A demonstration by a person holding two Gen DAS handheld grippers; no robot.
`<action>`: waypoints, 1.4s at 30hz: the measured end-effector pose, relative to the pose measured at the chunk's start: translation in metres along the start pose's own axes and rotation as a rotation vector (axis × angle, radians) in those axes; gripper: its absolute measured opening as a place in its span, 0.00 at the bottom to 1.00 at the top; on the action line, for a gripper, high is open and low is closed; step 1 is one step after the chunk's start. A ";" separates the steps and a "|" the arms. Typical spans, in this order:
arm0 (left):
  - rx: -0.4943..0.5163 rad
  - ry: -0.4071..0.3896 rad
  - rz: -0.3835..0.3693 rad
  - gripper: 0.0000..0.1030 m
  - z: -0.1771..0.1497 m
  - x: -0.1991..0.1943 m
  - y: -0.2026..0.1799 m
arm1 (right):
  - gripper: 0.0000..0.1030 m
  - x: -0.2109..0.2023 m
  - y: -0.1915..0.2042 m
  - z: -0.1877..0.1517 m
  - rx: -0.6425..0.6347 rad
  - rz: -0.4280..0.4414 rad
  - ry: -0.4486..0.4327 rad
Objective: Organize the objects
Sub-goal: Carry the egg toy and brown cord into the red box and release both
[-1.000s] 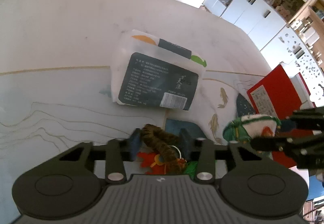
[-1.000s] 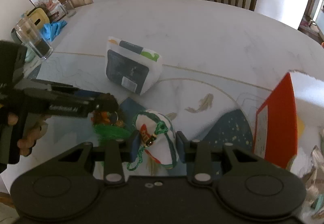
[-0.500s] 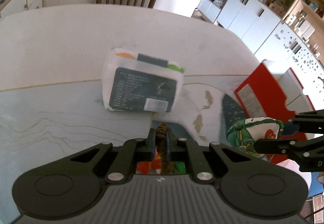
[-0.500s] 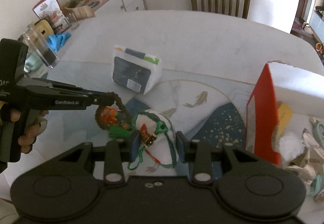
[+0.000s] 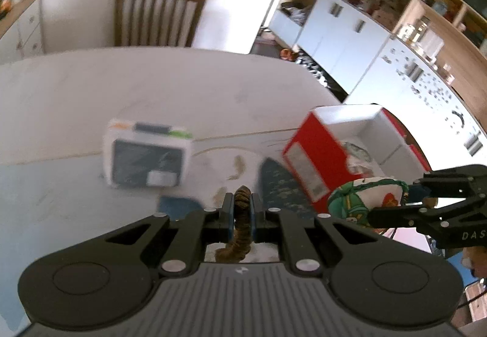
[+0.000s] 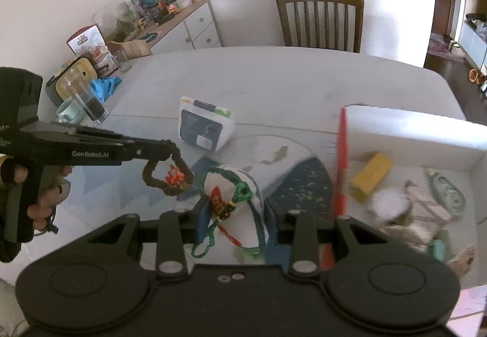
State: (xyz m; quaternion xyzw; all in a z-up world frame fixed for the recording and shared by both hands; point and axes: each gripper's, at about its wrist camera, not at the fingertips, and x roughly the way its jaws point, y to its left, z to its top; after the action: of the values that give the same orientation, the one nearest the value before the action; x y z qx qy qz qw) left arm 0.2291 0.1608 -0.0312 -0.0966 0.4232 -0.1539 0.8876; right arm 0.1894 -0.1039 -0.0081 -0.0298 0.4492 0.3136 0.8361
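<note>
Brown bead bracelet (image 6: pixel 166 168) clamped in the left gripper (image 5: pixel 242 209), loop dangling off the fingertips above the table (image 6: pixel 289 78), long axis roughly vertical; orange charm (image 6: pixel 175 177) inside the loop. White embroidered pouch (image 6: pixel 240 200) pinched between the pads of the right gripper (image 6: pixel 236 212), lengthwise along the fingers, green cord trailing below. Pouch's lower end hidden behind the gripper body. Red box (image 6: pixel 342 160) contents blurred. Both grippers angled downward, held above the tabletop. White packet (image 6: pixel 204 128) lying further back.
</note>
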 end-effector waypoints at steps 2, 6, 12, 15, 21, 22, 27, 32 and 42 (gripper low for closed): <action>0.024 -0.002 -0.009 0.09 0.004 0.002 -0.019 | 0.34 -0.013 -0.007 0.000 -0.013 -0.018 -0.004; 0.067 -0.009 -0.025 0.09 0.011 0.008 -0.054 | 0.34 -0.041 -0.029 -0.002 -0.018 -0.043 -0.021; 0.130 -0.016 -0.047 0.09 0.023 0.021 -0.110 | 0.34 -0.074 -0.068 -0.003 -0.015 -0.091 -0.060; 0.156 -0.015 -0.055 0.09 0.029 0.031 -0.136 | 0.34 -0.086 -0.091 -0.003 -0.005 -0.120 -0.082; 0.205 -0.018 -0.060 0.09 0.040 0.050 -0.183 | 0.34 -0.105 -0.140 0.000 0.032 -0.174 -0.130; 0.211 -0.018 -0.062 0.09 0.042 0.053 -0.190 | 0.34 -0.107 -0.147 0.000 0.034 -0.180 -0.135; 0.231 0.006 -0.064 0.09 0.047 0.078 -0.222 | 0.34 -0.108 -0.183 -0.005 0.046 -0.204 -0.120; 0.251 0.050 -0.073 0.09 0.044 0.104 -0.246 | 0.35 -0.097 -0.209 -0.013 0.059 -0.207 -0.077; 0.225 0.162 -0.080 0.09 0.035 0.162 -0.265 | 0.35 -0.065 -0.236 -0.023 0.045 -0.205 0.028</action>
State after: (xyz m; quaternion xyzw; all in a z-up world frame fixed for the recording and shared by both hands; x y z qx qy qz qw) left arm 0.3019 -0.1431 -0.0463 -0.0008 0.4695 -0.2430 0.8488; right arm 0.2762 -0.3330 -0.0262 -0.0613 0.4625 0.2158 0.8578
